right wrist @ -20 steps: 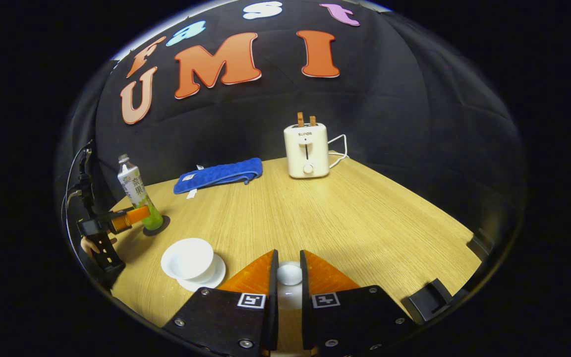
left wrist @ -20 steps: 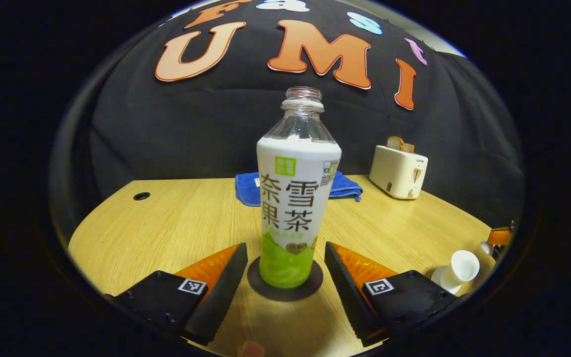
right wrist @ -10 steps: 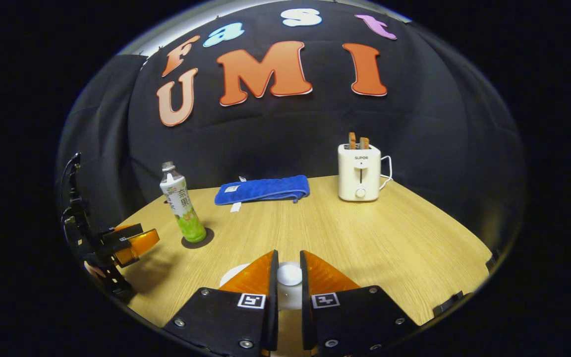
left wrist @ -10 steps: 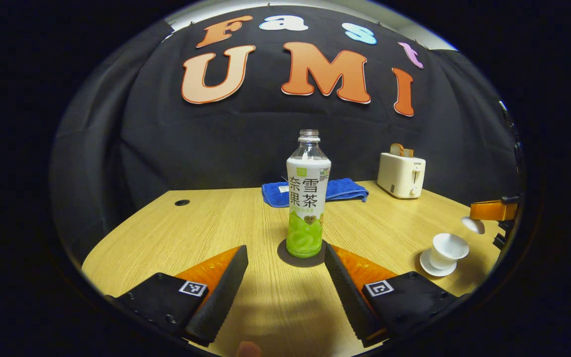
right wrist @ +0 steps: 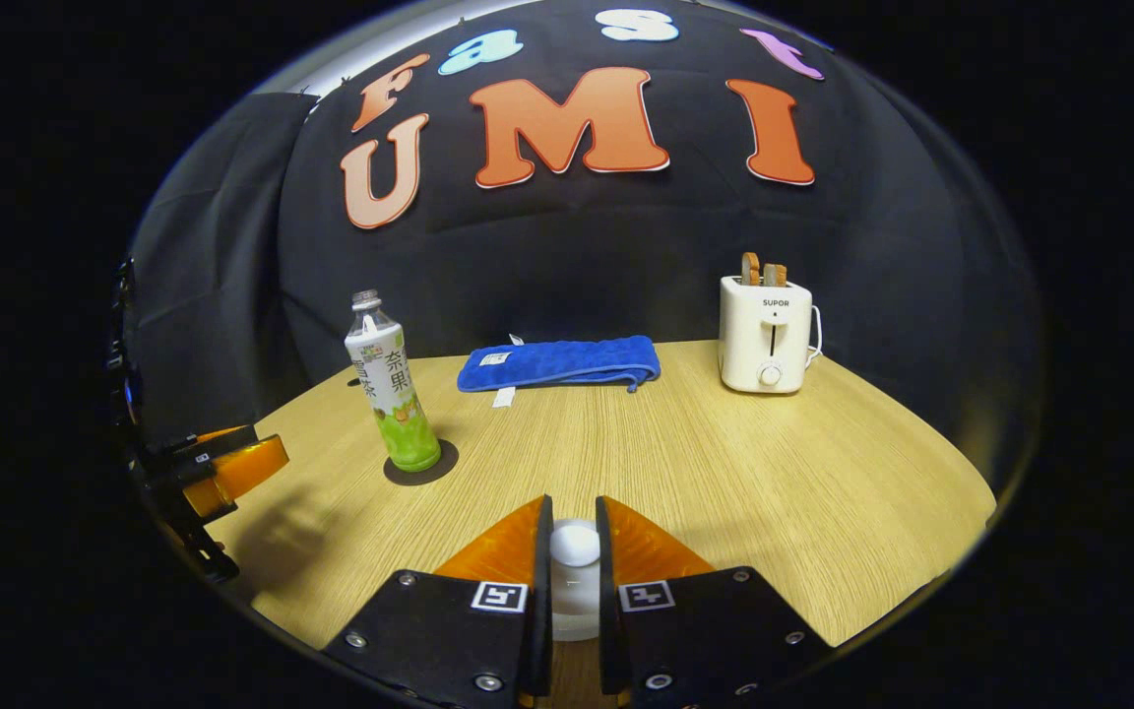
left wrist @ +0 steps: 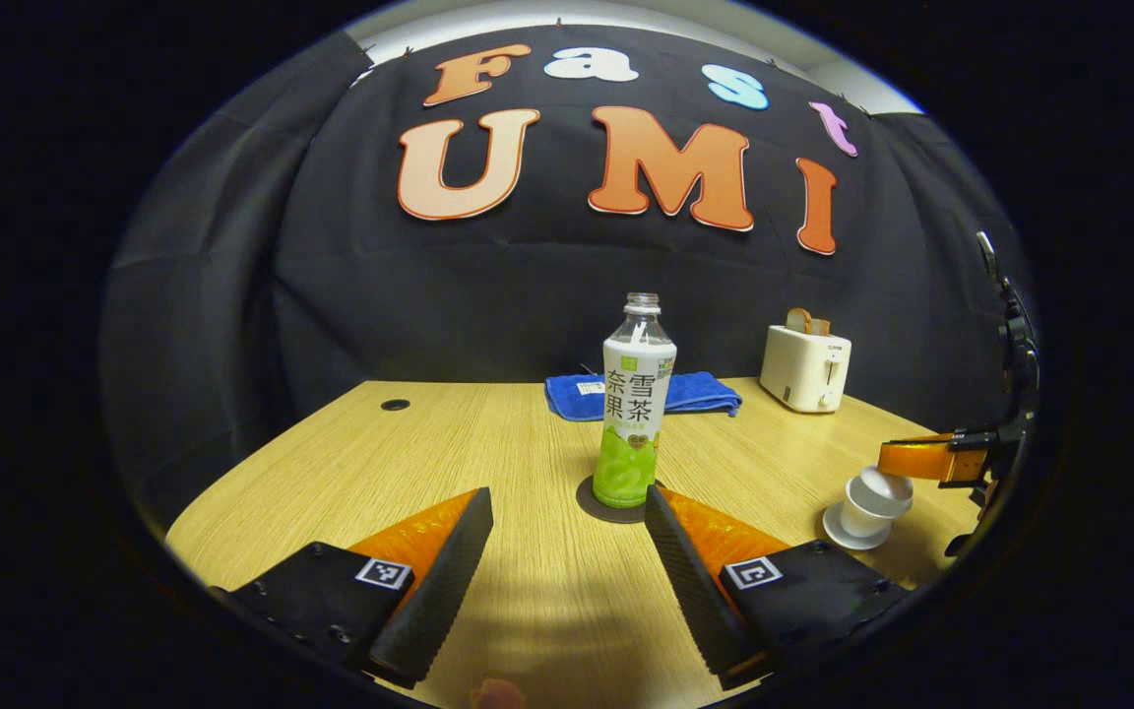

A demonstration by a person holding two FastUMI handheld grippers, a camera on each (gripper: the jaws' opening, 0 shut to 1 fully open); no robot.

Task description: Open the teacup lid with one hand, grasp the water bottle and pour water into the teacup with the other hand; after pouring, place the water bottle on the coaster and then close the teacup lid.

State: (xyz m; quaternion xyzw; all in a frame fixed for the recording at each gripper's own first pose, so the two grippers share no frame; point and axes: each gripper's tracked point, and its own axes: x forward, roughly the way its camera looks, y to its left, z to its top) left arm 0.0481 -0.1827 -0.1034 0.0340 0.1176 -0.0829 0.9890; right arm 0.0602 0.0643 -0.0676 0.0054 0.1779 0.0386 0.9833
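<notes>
Bottle (left wrist: 635,404), uncapped, white-and-green label, stands upright on the dark coaster (left wrist: 610,500) ahead of my left gripper (left wrist: 567,537), whose fingers are spread apart. My right gripper (right wrist: 568,551) clamps the white lid (right wrist: 574,545) by its knob, just over the cup (left wrist: 864,500).

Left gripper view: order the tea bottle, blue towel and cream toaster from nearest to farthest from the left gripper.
From the left gripper, open, low in the view:
1. Clear plastic tea bottle with white and green label, straight ahead, upright on the dark round coaster.
2. Folded blue towel, behind the bottle at the table's back edge.
3. Cream two-slot toaster, back right.
</notes>
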